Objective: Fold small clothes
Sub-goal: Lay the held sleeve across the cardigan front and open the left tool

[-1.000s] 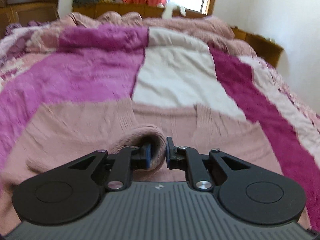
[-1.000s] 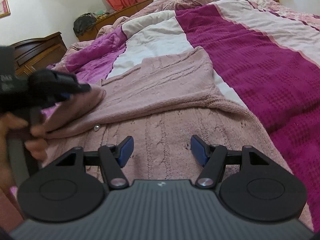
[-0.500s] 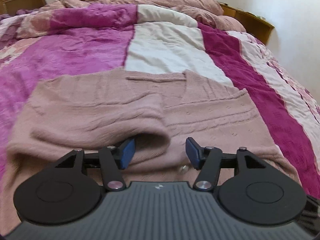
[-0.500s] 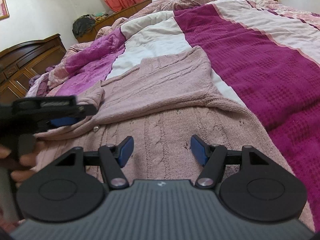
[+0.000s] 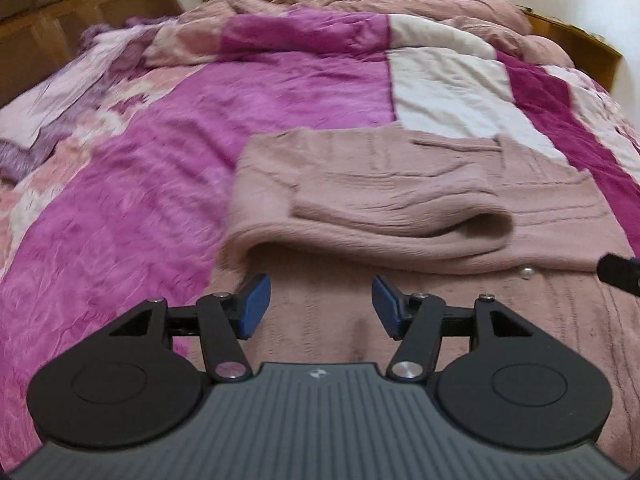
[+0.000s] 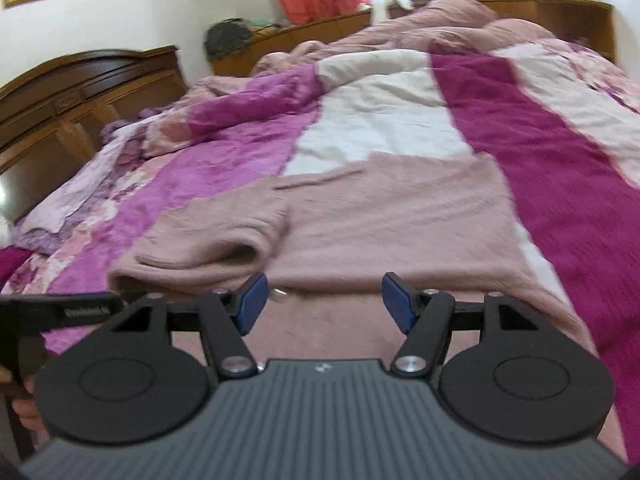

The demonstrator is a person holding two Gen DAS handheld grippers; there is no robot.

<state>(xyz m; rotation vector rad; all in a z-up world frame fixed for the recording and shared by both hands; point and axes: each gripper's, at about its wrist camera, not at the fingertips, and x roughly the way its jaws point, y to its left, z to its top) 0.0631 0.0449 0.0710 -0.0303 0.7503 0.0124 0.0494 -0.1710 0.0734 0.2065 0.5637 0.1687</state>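
Both claws spread and empty, left claw (image 5: 321,306) and right claw (image 6: 321,302) hovering over the pink cardigan (image 5: 420,200) on the bed (image 5: 160,160), sleeve folded across chest, probably lining up next fold.

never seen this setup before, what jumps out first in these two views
A dusty-pink cable-knit sweater lies flat on the bed just ahead of both grippers, one sleeve folded across its body and a small pearl-like button showing below the fold. Beneath it spreads a magenta, white and pink patchwork quilt. The black left gripper with blue pads and the matching right gripper both stand open, holding nothing.
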